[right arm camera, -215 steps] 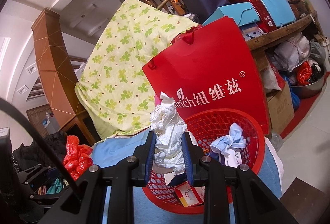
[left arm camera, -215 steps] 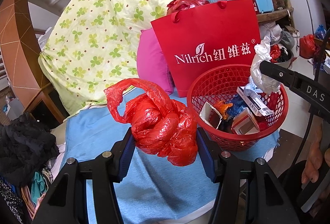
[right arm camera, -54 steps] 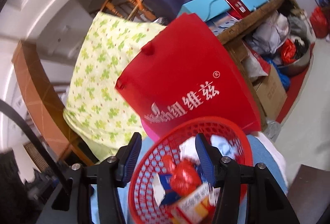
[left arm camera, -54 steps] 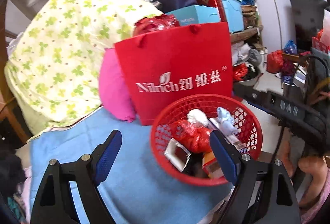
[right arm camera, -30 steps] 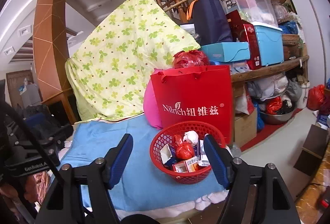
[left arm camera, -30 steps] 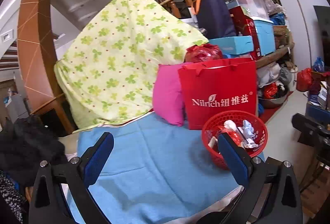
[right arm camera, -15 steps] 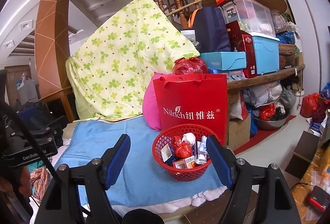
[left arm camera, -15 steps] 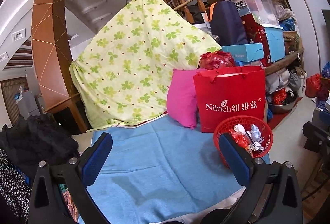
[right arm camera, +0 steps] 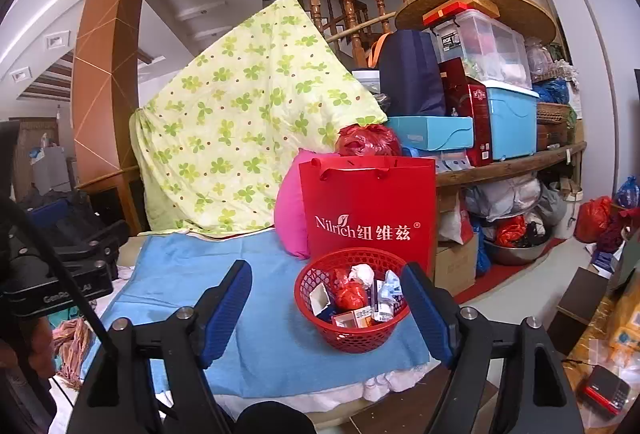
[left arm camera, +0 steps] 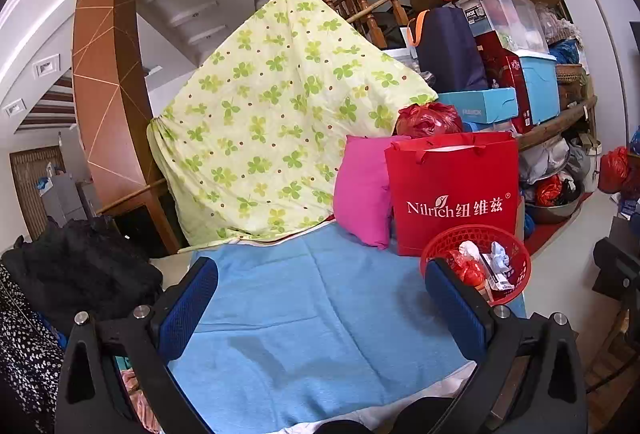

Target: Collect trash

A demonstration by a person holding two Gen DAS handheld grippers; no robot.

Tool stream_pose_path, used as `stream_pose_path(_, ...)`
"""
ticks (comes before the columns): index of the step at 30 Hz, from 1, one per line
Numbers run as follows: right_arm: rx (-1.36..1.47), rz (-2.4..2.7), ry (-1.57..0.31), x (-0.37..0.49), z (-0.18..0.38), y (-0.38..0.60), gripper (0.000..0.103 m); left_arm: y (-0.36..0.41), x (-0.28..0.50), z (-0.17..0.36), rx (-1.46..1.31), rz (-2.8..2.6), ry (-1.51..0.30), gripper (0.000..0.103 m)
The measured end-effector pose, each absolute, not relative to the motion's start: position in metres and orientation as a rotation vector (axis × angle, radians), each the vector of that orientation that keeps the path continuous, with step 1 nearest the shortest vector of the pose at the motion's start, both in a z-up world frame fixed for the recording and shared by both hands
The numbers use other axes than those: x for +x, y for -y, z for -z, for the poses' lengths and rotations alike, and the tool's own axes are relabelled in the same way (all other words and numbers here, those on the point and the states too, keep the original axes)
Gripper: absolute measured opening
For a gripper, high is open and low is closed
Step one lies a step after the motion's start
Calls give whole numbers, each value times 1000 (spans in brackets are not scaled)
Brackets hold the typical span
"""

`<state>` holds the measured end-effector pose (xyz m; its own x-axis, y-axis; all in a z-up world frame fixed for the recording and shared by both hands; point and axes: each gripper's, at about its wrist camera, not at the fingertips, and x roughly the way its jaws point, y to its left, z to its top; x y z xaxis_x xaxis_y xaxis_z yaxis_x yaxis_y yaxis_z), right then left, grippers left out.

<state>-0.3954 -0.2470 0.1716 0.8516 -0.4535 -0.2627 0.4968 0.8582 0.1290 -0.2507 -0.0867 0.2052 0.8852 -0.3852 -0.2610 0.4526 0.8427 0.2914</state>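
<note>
2 grippers, left (left arm camera: 320,298) and right (right arm camera: 326,298), stood wide and empty, the right's jaws opening; the trash (right arm camera: 356,296) lay in the red basket (right arm camera: 348,338), lower centre, suggesting collection was finished.

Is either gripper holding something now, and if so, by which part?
Nothing is held. The left gripper and the right gripper both stand open and empty; the trash lies in the red basket on the blue cloth.
</note>
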Motion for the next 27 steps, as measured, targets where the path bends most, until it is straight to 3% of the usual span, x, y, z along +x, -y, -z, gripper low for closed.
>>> stream_pose_path(27, 157, 567, -257, -391, -173, 242, 80, 66, -253, -209, 317, 422, -195, 103)
